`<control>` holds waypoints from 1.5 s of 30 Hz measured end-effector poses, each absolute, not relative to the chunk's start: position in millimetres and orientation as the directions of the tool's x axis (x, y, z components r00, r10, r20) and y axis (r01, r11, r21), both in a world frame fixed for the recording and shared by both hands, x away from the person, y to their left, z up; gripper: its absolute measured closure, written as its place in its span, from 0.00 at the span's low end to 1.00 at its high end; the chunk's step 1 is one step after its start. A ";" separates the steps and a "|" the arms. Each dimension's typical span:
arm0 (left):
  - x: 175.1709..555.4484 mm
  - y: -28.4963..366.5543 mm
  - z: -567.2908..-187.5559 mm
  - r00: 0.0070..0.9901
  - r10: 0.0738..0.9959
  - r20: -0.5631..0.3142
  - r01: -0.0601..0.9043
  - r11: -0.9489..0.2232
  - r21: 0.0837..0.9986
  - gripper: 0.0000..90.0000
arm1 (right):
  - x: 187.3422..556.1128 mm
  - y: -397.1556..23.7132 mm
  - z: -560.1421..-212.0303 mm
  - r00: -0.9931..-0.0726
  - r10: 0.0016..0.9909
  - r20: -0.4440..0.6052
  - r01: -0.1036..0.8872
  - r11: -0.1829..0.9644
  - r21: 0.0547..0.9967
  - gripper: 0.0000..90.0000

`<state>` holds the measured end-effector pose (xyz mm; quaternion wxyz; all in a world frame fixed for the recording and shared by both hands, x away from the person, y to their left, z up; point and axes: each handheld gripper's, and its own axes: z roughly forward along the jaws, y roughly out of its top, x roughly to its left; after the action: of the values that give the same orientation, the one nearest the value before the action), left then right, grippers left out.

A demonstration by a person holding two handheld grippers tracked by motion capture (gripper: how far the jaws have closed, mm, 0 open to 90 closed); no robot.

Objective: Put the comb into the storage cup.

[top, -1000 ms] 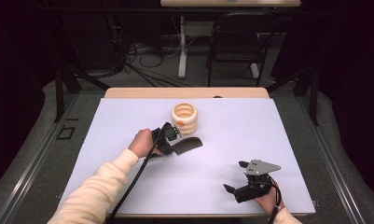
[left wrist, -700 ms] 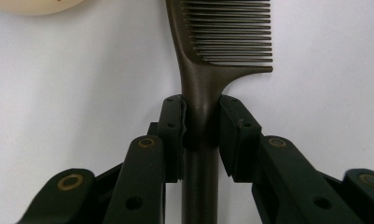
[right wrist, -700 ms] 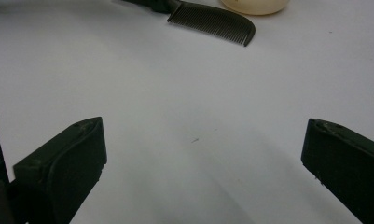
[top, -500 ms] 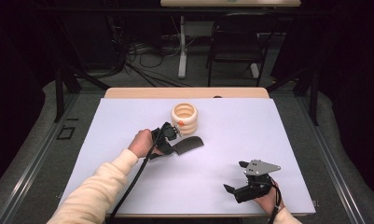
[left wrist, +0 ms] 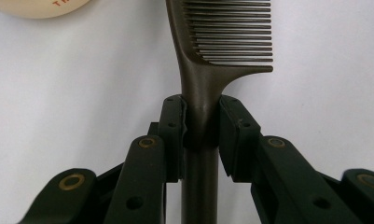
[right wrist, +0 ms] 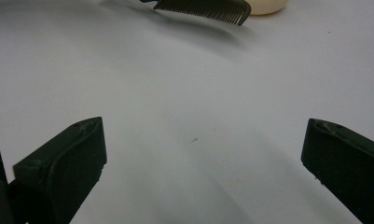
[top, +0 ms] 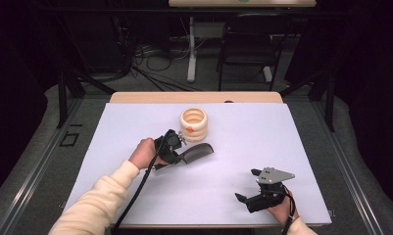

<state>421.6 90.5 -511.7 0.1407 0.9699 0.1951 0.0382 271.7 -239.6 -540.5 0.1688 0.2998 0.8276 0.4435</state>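
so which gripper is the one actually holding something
The left gripper: its jaws are shut on the comb handle, beside the cream ring holder. The right gripper sits open near the table's front edge, nothing between its jaws.

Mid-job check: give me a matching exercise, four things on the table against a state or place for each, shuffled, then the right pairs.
Things:
1. left gripper
2. right gripper
3. comb
4. cream ringed container

States or places:
A. open, nothing between its fingers
B. stands at the far middle of the white table
C. shut on a dark handle
D. dark, teeth pointing sideways, held by its handle

Pairs: 1-C, 2-A, 3-D, 4-B
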 end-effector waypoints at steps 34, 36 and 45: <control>406.1 128.3 -503.0 0.888 0.460 0.010 0.409 -0.798 0.442 0.80 | 272.4 -239.0 -541.0 -0.758 0.652 -0.010 0.357 0.427 0.831 0.00; 405.7 130.1 -502.7 0.885 0.465 0.009 0.412 -0.792 0.450 0.80 | 272.4 -238.8 -541.0 -0.757 0.653 -0.009 0.357 0.426 0.831 0.00; 404.3 136.8 -502.6 0.876 0.482 0.007 0.420 -0.770 0.481 0.80 | 272.6 -238.8 -541.0 -0.757 0.653 -0.011 0.357 0.427 0.831 0.00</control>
<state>404.3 136.8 -502.6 0.2394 0.9385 0.2403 0.0653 272.6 -238.8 -541.0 0.1685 0.3050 0.8278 0.4397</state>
